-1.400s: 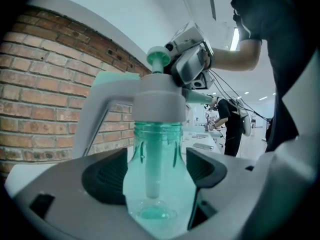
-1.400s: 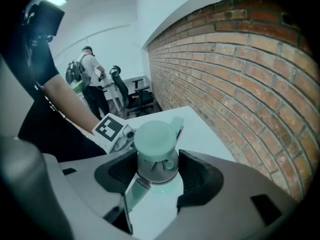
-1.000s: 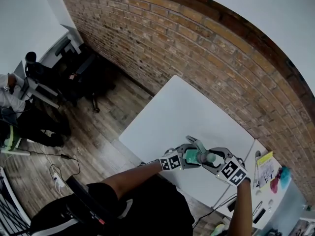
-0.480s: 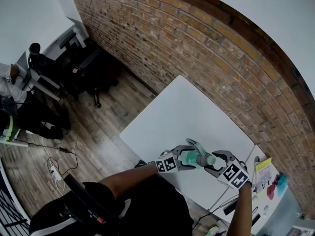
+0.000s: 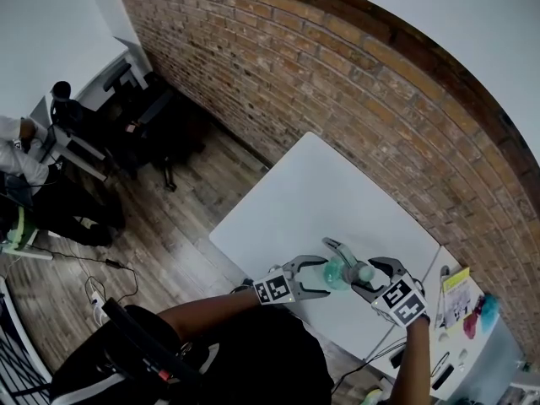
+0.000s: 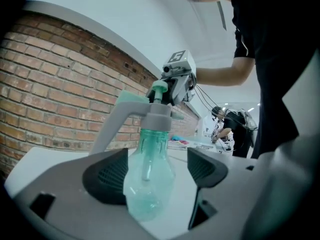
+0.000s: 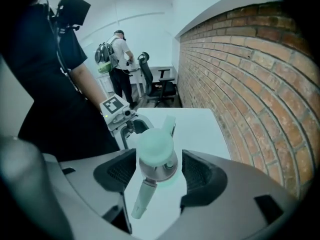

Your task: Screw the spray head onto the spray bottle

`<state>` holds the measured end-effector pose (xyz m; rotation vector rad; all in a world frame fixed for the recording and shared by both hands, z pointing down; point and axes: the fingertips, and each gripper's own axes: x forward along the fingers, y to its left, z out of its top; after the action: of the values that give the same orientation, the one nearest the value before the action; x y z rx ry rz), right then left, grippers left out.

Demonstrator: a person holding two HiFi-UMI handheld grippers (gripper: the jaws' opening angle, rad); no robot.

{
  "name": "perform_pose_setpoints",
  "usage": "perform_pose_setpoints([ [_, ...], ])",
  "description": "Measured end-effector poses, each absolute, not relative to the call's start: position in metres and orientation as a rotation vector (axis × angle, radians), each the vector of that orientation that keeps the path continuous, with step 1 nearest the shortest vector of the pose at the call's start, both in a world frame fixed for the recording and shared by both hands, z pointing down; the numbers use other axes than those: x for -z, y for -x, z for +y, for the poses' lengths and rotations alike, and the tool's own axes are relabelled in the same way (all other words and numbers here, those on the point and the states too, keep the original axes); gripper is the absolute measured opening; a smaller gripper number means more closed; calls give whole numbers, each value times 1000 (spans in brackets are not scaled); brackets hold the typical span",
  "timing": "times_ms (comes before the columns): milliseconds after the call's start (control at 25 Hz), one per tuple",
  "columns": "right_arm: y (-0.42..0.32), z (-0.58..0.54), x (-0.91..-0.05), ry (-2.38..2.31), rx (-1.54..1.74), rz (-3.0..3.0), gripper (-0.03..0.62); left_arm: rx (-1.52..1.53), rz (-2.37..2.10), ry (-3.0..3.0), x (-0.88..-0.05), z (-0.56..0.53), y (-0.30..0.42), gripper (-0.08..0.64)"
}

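Note:
A clear green spray bottle (image 6: 148,181) stands upright on the white table (image 5: 312,201), with the grey spray head (image 6: 157,115) on its neck and the trigger pointing left. My left gripper (image 6: 157,170) lies nearly level and is open; the bottle's belly sits between its jaws with a gap at the right pad. My right gripper (image 7: 159,173) points steeply down over the spray head (image 7: 156,156). Its jaws have just been opening, and the head stands between the pads with small gaps. In the head view the bottle (image 5: 335,274) is between the left gripper (image 5: 310,278) and the right gripper (image 5: 364,275).
A brick wall (image 5: 354,83) runs along the table's far side. The table's near edge is close under both grippers. A second table with small items (image 5: 468,306) adjoins at the right. Chairs (image 5: 148,121) and people (image 5: 21,167) are across the wooden floor.
My left gripper has drawn back to the left, away from the bottle it had enclosed. The right gripper stays over the spray head, jaws a little wider.

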<state>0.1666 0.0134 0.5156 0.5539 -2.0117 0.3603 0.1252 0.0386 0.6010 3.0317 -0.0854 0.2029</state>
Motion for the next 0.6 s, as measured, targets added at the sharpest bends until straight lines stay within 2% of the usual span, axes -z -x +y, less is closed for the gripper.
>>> perform_pose_setpoints([
  [600,-167,17,-534,-313,-226,-1782,265,-224,-164,-2985,-617,35,-92,365],
])
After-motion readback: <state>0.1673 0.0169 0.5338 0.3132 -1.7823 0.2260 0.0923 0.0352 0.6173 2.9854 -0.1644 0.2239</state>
